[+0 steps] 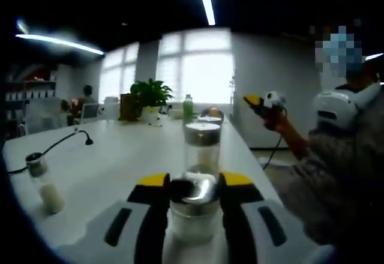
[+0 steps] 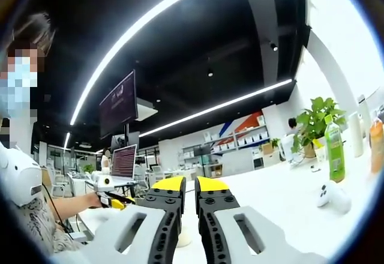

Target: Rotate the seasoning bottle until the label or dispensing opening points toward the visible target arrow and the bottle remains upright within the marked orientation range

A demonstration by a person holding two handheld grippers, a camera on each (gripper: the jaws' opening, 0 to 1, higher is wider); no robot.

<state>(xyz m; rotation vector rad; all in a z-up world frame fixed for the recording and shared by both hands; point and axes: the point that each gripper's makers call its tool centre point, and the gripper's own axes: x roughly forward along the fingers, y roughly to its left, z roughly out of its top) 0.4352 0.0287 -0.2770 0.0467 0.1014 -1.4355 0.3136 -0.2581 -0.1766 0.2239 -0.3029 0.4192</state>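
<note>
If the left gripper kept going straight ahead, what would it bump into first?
The left gripper already has a small shaker bottle between its jaws. Straight beyond that, the next thing is probably the tall glass jar with a metal lid on the white table, though depth is hard to judge.

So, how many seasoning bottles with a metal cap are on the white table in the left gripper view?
3: one seasoning bottle between the left gripper jaws, a second bottle just behind it, a third bottle at the table's left edge. Others may be hidden.
</note>
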